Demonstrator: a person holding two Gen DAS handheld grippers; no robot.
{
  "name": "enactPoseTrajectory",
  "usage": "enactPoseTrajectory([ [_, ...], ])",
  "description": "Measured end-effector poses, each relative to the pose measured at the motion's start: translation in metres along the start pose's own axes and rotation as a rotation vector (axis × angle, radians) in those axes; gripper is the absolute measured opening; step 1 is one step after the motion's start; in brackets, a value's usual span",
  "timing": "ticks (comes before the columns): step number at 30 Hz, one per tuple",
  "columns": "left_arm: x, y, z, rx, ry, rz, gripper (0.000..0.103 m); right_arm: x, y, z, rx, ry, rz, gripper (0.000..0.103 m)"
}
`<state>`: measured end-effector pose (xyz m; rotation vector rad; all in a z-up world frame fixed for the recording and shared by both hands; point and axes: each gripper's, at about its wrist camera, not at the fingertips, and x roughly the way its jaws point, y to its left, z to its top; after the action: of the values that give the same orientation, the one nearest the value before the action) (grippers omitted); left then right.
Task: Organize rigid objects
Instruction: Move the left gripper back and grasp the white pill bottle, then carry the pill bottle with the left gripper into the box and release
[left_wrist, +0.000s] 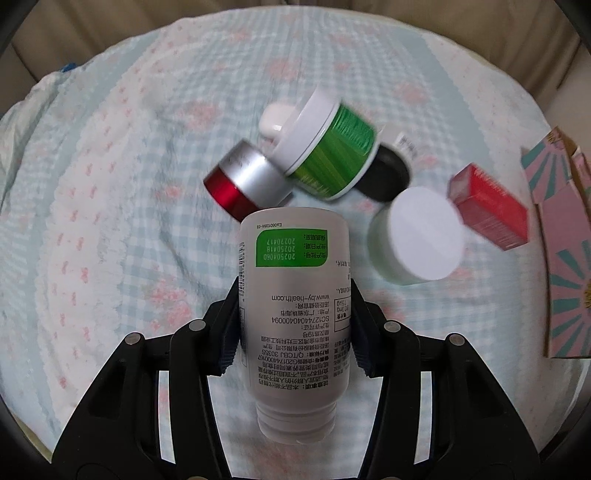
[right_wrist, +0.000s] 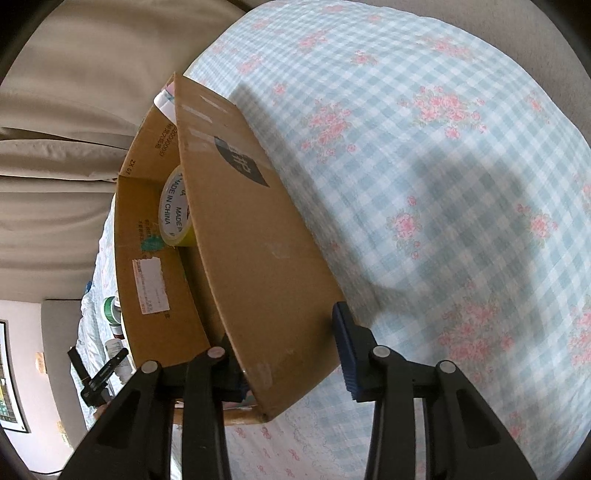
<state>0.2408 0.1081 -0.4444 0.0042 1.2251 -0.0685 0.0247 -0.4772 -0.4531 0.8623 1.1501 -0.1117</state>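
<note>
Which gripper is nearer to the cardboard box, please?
The right. The right gripper straddles a wall of the cardboard box. The left gripper, shut on the white bottle, sits farther off over the bedspread.

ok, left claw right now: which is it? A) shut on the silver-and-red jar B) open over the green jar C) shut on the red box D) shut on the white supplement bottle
D: in the left wrist view the left claw has both pads pressed on the sides of the white supplement bottle, while the green jar, red box and silver-and-red jar lie apart on the checked cloth.
</note>
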Motion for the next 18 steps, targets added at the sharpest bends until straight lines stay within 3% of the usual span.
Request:
enactPoseTrajectory([
  [10, -0.086, -0.058, 0.049, 0.039, -0.091, -0.033, 0.046, 0.002, 0.004, 0.002, -0.033, 0.017, -0.013, 0.035],
  [18, -0.14, -0.176, 0.11, 0.114, -0.183, -0.136, 0.046, 0.003, 0.004, 0.005, -0.063, 0.044, -0.005, 0.035],
])
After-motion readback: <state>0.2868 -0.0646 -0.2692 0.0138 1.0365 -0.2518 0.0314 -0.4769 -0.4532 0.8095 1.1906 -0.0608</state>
